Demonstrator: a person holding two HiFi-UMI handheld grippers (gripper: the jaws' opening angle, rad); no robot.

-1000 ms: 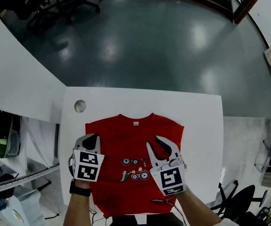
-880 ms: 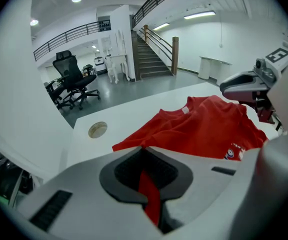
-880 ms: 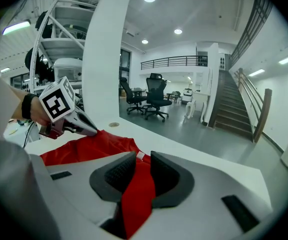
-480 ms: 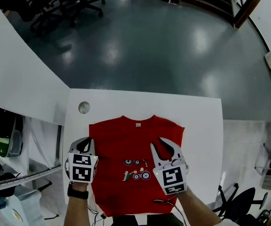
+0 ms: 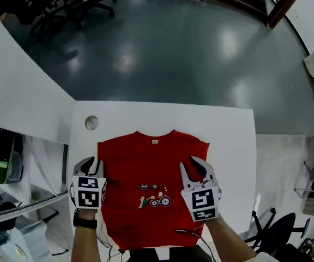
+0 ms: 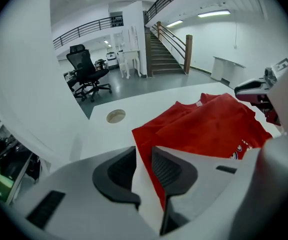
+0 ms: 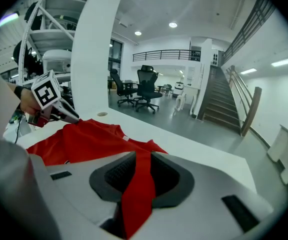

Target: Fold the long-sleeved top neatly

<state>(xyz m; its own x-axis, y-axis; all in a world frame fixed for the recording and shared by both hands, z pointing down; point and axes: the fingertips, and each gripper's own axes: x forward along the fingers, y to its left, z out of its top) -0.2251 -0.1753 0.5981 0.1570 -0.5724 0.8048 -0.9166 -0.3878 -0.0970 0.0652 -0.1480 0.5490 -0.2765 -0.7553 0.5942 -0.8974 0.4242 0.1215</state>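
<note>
now the red top (image 5: 146, 201) lies spread on the table's (image 5: 230, 135) near half; toward the table's left, the left gripper (image 5: 90, 163), jaws just opening, stands parted beside the top's edge; toward its right, the right gripper (image 5: 193, 165) pinches a fold of the top

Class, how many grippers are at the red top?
2: left gripper at the top's left edge, jaws just opened, gripping nothing; right gripper at its right edge, clamping fabric.
</note>
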